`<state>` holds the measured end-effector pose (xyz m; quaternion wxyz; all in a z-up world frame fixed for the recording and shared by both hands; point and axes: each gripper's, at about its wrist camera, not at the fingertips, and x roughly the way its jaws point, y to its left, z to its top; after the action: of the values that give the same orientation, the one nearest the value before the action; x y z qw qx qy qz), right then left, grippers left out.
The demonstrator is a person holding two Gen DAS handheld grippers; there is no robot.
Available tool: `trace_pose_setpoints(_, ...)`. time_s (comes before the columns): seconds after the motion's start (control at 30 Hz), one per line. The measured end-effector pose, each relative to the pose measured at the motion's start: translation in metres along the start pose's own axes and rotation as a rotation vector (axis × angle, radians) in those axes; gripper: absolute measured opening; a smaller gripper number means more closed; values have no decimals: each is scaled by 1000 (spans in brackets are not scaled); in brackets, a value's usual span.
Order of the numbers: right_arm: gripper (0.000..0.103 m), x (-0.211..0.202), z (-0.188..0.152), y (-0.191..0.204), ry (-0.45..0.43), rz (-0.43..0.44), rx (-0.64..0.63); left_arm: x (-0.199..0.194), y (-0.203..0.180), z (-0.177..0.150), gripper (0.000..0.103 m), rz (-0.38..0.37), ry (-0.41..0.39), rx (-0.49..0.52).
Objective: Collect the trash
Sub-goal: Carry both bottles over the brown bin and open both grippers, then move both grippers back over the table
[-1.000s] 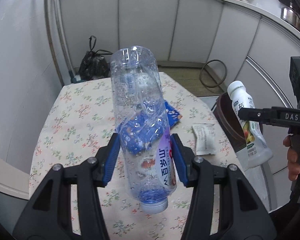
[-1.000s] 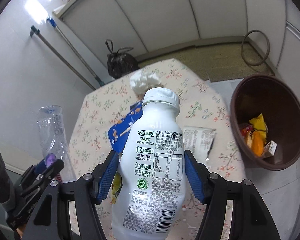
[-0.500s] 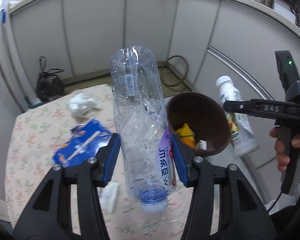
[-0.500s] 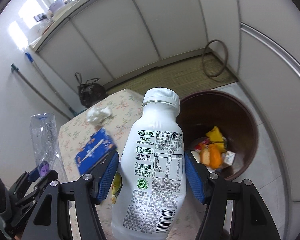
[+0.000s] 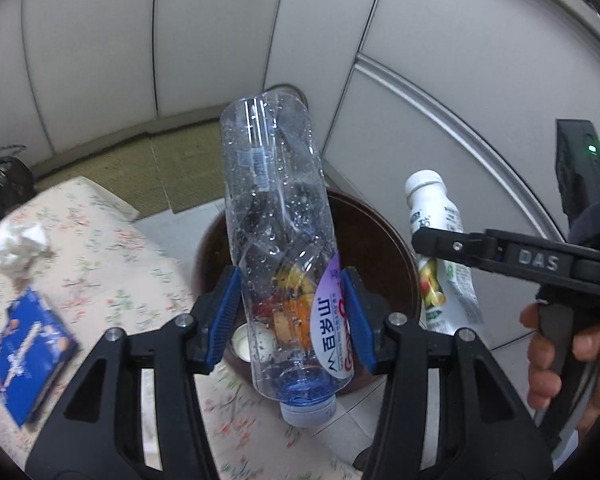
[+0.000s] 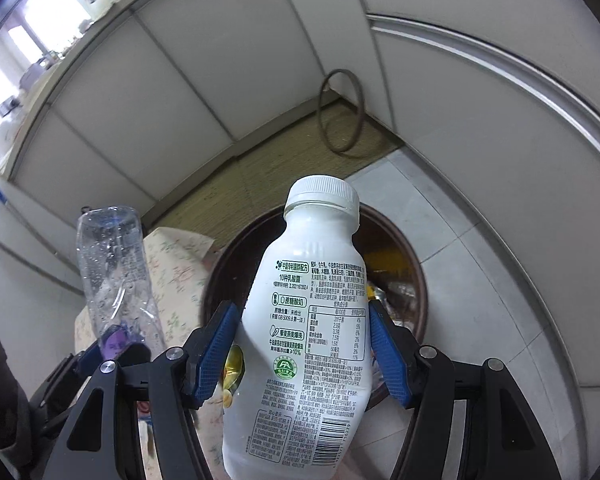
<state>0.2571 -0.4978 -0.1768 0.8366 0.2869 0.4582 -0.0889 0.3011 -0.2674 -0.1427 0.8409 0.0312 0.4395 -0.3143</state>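
Your left gripper [image 5: 290,316] clamped on clear water bottle [image 5: 280,248], cap down, above brown trash bin [image 5: 384,236]. Your right gripper [image 6: 306,350] clamped on white yogurt bottle [image 6: 304,332], upright, bin behind it.

Both units same build: matte black linkage arms with triangular cutouts, silver screw heads at the pivots, ribbed blue pads on the fingers [image 5: 225,312]. Left gripper [image 5: 290,316] shows 4 screws in its own view; right gripper [image 6: 304,354] likewise. From the left cam, right unit's side arm reads "DAS" in grey, black housing above with a lit green LED, thin black cable. Bare-skinned hand [image 5: 568,356] on the handle.
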Motion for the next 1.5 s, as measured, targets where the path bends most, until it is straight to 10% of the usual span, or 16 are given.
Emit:
trace_pose_setpoints(0.47, 67, 33, 3, -32, 36, 1, 78, 51, -7, 1, 61, 63, 43, -10)
trace_pose_setpoints(0.57, 67, 28, 6, -38, 23, 16, 101, 40, -8, 3, 77, 63, 0, -16)
trace_pose_setpoints(1.5, 75, -43, -31, 52, -1, 47, -84, -93, 64, -50, 89, 147, -15, -63)
